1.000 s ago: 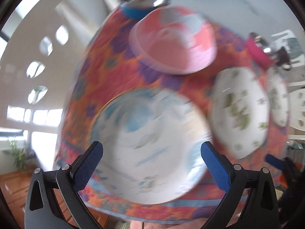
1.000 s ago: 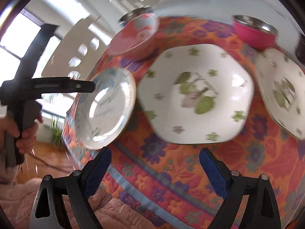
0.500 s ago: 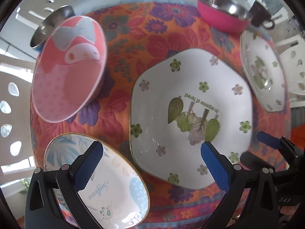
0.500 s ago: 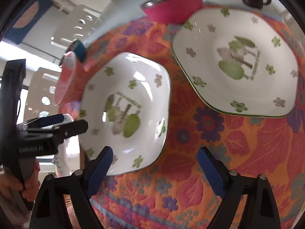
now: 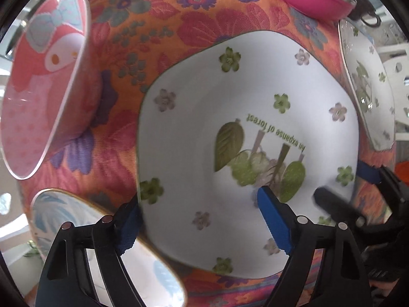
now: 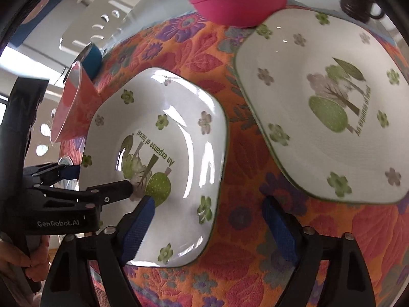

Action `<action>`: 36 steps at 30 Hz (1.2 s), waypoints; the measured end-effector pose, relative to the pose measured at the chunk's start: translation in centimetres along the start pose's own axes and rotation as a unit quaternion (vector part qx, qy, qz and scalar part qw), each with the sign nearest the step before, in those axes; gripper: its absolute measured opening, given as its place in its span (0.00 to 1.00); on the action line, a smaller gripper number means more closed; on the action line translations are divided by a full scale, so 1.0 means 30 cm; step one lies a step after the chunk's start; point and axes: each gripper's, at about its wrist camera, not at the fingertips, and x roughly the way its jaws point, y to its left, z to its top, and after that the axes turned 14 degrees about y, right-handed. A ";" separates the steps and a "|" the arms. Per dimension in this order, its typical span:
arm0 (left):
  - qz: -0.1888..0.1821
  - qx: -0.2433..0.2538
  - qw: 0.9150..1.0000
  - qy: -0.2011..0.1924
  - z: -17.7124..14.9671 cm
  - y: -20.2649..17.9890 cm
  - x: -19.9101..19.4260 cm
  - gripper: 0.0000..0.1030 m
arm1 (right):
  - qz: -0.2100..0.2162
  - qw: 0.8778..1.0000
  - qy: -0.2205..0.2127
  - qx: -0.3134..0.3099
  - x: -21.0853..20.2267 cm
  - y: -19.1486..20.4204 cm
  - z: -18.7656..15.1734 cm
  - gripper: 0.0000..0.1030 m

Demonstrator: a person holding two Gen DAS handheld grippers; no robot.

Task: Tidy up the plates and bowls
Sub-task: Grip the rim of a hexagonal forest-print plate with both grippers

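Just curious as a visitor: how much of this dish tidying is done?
Nothing looks stacked yet. In hand: the left claw, jaws just closing, and the right claw, jaws just opening, each straddle an edge of the near forest plate, not gripping. Left: probably pairing it with the other forest plate, then bowls.

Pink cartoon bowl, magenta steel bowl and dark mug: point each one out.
Pink cartoon bowl [image 5: 43,81], left wrist view, on its printed inside wall.
Magenta steel bowl [image 6: 240,2], right wrist view, on its pink outer side.
Dark mug [image 6: 358,0], right wrist view, on its body.
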 end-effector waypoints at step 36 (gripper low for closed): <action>-0.016 0.030 0.995 -0.093 -0.025 -0.031 -0.053 0.75 | -0.073 0.993 0.007 -0.096 0.019 0.104 0.068 0.46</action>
